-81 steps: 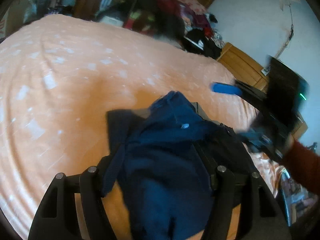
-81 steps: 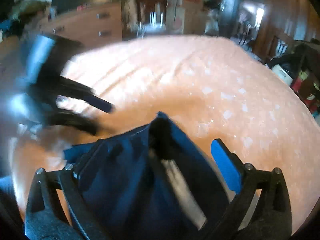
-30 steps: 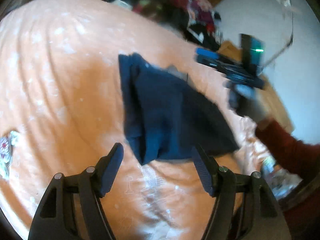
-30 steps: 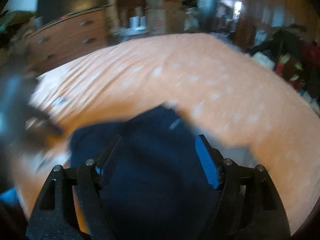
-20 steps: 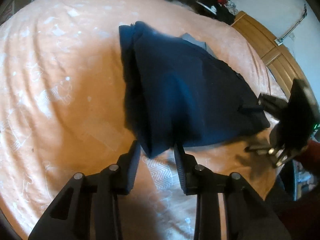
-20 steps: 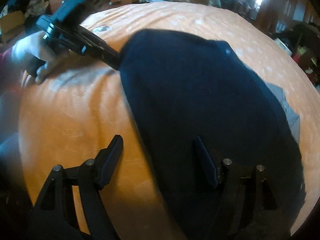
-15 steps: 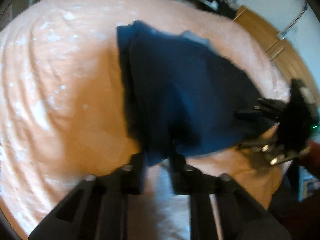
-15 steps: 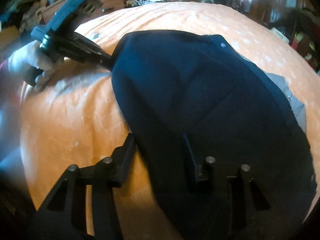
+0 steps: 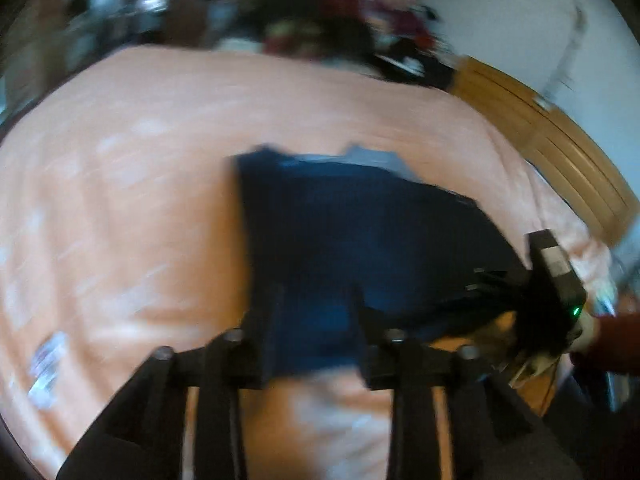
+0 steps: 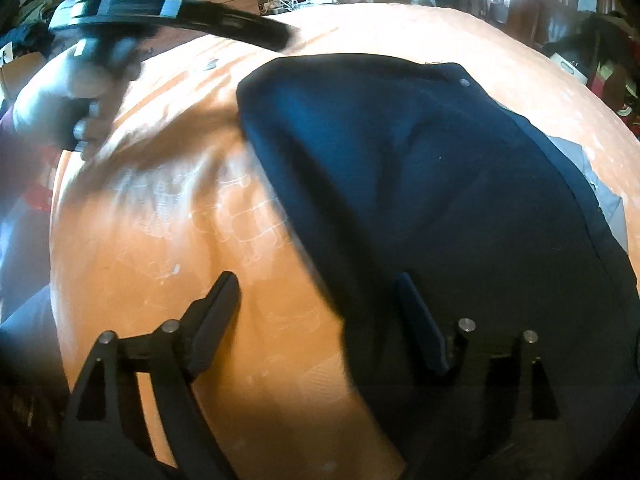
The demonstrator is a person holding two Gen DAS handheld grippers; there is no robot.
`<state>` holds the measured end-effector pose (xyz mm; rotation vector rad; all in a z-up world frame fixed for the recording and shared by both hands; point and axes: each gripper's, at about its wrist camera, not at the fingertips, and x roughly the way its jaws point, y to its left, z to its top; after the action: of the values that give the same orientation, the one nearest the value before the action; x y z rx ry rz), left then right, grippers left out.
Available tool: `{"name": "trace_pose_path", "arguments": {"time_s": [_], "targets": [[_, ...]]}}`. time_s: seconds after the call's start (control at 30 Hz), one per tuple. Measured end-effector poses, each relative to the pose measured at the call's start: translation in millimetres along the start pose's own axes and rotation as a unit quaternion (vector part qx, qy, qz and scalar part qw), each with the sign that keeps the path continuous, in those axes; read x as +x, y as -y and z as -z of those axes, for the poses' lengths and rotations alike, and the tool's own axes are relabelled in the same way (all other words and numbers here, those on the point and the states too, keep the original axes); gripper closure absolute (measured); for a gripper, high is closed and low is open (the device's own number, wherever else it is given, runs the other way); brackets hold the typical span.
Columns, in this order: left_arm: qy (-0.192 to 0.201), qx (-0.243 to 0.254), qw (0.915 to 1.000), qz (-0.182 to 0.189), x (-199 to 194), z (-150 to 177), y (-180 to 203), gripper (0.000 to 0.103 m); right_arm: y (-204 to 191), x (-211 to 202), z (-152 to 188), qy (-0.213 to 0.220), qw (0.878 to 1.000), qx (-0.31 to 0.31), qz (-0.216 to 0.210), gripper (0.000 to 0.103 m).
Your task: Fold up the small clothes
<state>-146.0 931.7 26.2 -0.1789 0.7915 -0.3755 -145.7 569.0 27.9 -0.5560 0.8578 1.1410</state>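
Left wrist view shows the left claw (image 9: pixel 316 320) spread apart astride the near corner of the navy garment (image 9: pixel 352 232) lying flat on the orange bed (image 9: pixel 120 200). Right claw (image 10: pixel 320 312), also released, straddles its near edge, closest.

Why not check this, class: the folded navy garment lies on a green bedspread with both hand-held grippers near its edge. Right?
Wrong on colour: the bedspread is orange, as the right wrist view shows. The navy garment does lie on it, with both hand-held grippers near its edge.
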Motion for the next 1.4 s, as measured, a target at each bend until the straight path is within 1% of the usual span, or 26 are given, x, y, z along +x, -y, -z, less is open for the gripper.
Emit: {"name": "trace_pose_path", "arguments": {"time_s": [0.03,0.07,0.1,0.13,0.23,0.3,0.43,0.5,0.57,0.7,0.73,0.77,0.8,0.83,0.9,0.93,0.97,1.0,1.03,1.07,1.13,1.17,1.23,1.3,1.33,1.4], "targets": [[-0.018,0.003,0.9998,-0.008,14.2,-1.6,0.3,0.061,-0.4,-3.7,3.3,-0.001,1.000,0.006,-0.001,0.022],[-0.050,-0.004,0.9986,-0.020,33.2,-0.7,-5.7,0.054,1.4,-8.7,6.7,0.001,1.000,0.018,-0.005,0.022],[-0.084,-0.027,0.9957,-0.028,55.3,6.1,-18.5,0.058,4.3,-13.4,9.4,0.004,1.000,0.029,-0.009,0.022],[-0.097,-0.042,0.9942,-0.017,65.9,14.3,-27.8,0.059,8.3,-19.6,13.4,0.009,0.999,0.044,-0.014,0.022],[-0.061,-0.088,0.9937,0.032,60.4,29.2,-52.7,0.058,21.8,-40.6,28.9,0.026,0.996,0.079,-0.020,0.022],[-0.054,-0.118,0.9906,0.042,51.0,32.1,-62.9,0.061,33.0,-55.2,42.7,0.040,0.993,0.105,-0.016,0.022],[-0.047,-0.135,0.9888,0.044,39.0,44.9,-68.5,0.061,71.8,-85.8,86.8,0.056,0.979,0.194,0.020,0.022],[-0.045,-0.137,0.9887,0.041,30.3,50.6,-66.2,0.061,95.9,-103.3,117.1,0.070,0.965,0.250,0.032,0.022],[-0.044,-0.144,0.9876,0.043,31.1,49.3,-65.3,0.061,123.7,-125.8,156.2,0.089,0.942,0.320,0.043,0.022],[-0.044,-0.164,0.9839,0.054,33.2,52.2,-67.0,0.061,162.4,-168.2,229.9,0.124,0.891,0.429,0.079,0.024],[-0.044,-0.168,0.9831,0.058,35.3,50.8,-67.7,0.061,167.9,-176.7,247.7,0.140,0.877,0.455,0.069,0.028],[-0.042,-0.175,0.9817,0.063,35.2,52.1,-69.7,0.061,170.6,-183.3,261.9,0.151,0.864,0.477,0.062,0.028],[-0.040,-0.180,0.9805,0.068,36.3,52.8,-71.9,0.061,170.9,-185.9,270.9,0.151,0.856,0.490,0.065,0.028],[-0.038,-0.184,0.9797,0.071,36.1,54.2,-73.2,0.061,170.6,-184.8,277.4,0.142,0.853,0.497,0.071,0.029],[-0.034,-0.192,0.9780,0.076,36.3,55.6,-74.5,0.061,164.5,-181.4,278.0,0.141,0.860,0.485,0.078,0.027],[-0.031,-0.193,0.9778,0.075,35.5,56.6,-73.7,0.061,161.3,-179.2,273.8,0.134,0.865,0.475,0.088,0.023],[-0.027,-0.197,0.9769,0.079,34.5,57.8,-72.0,0.058,159.6,-176.2,267.0,0.125,0.872,0.463,0.100,0.018],[-0.025,-0.201,0.9750,0.092,33.0,58.5,-69.5,0.049,156.0,-174.5,261.1,0.114,0.879,0.450,0.112,0.017],[-0.025,-0.200,0.9750,0.094,31.7,57.5,-67.1,0.045,150.5,-174.6,254.3,0.102,0.883,0.438,0.132,0.017],[-0.026,-0.198,0.9767,0.079,28.9,56.5,-62.9,0.045,150.1,-176.7,252.5,0.098,0.885,0.433,0.143,0.018],[-0.023,-0.191,0.9803,0.046,17.4,56.2,-47.9,0.045,134.7,-189.5,251.3,0.097,0.887,0.417,0.174,0.018],[-0.024,-0.175,0.9842,0.010,8.3,57.5,-36.5,0.041,125.8,-196.6,251.9,0.094,0.888,0.406,0.194,0.017],[-0.032,-0.142,0.9871,-0.066,-5.6,63.2,-18.2,0.038,111.0,-203.7,250.6,0.073,0.890,0.381,0.240,0.016],[-0.040,-0.114,0.9813,-0.150,-13.9,76.1,-5.7,0.022,96.0,-198.6,247.8,0.045,0.892,0.355,0.275,0.009],[-0.048,-0.109,0.9783,-0.170,-13.1,82.2,-4.0,0.020,90.8,-194.4,249.8,0.026,0.893,0.346,0.286,0.005],[-0.073,-0.108,0.9718,-0.197,-4.2,95.5,-2.7,0.019,85.5,-184.1,255.3,0.002,0.895,0.343,0.286,0.003]]}}
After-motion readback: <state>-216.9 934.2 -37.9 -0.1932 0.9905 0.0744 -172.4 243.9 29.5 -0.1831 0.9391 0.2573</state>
